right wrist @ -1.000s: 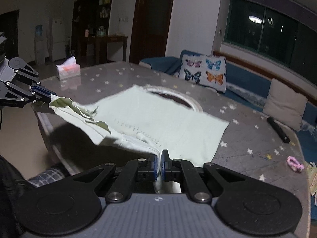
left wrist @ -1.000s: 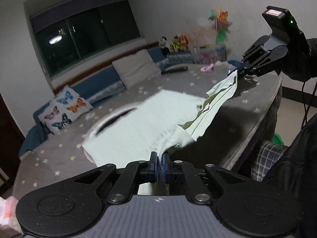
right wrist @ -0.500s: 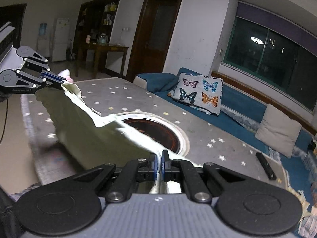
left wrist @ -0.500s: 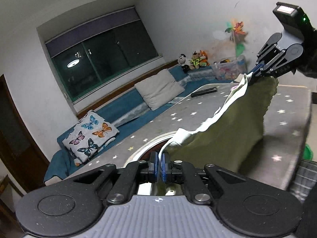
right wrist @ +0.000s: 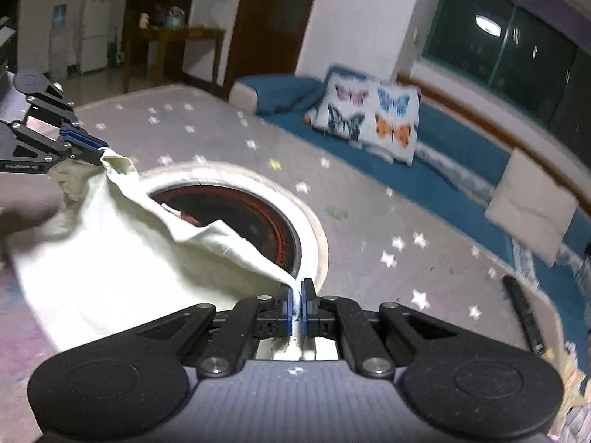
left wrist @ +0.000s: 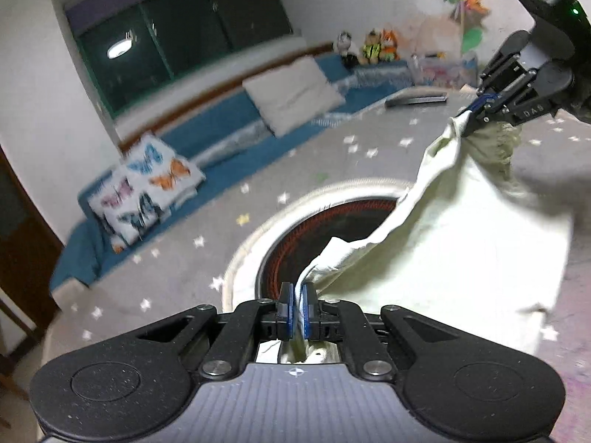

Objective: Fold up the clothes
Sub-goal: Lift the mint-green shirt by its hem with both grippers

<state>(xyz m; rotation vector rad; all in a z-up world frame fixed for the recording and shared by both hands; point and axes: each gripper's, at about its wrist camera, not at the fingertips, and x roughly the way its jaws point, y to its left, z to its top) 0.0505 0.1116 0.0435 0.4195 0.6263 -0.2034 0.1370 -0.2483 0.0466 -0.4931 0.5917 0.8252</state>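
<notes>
A pale green garment (left wrist: 461, 243) hangs between both grippers over the grey star-patterned table (left wrist: 258, 199). My left gripper (left wrist: 297, 306) is shut on one corner of it at the bottom of the left wrist view. My right gripper (left wrist: 474, 109) shows there at the upper right, pinching another bunched corner. In the right wrist view my right gripper (right wrist: 297, 306) is shut on the garment (right wrist: 110, 251), and my left gripper (right wrist: 98, 147) holds the far corner at the left. The cloth sags onto the table beside a round dark recess (right wrist: 236, 217).
The round recess (left wrist: 332, 221) with a pale rim sits mid-table. A black remote (right wrist: 524, 313) lies near the table's far edge. Behind the table runs a blue bench with a butterfly cushion (left wrist: 147, 184), a beige pillow (left wrist: 291, 92) and soft toys (left wrist: 373, 46).
The garment lay on the table a second ago, covering the recess, then both grippers raised it. Now it has come down on the near side, leaving the recess uncovered.
</notes>
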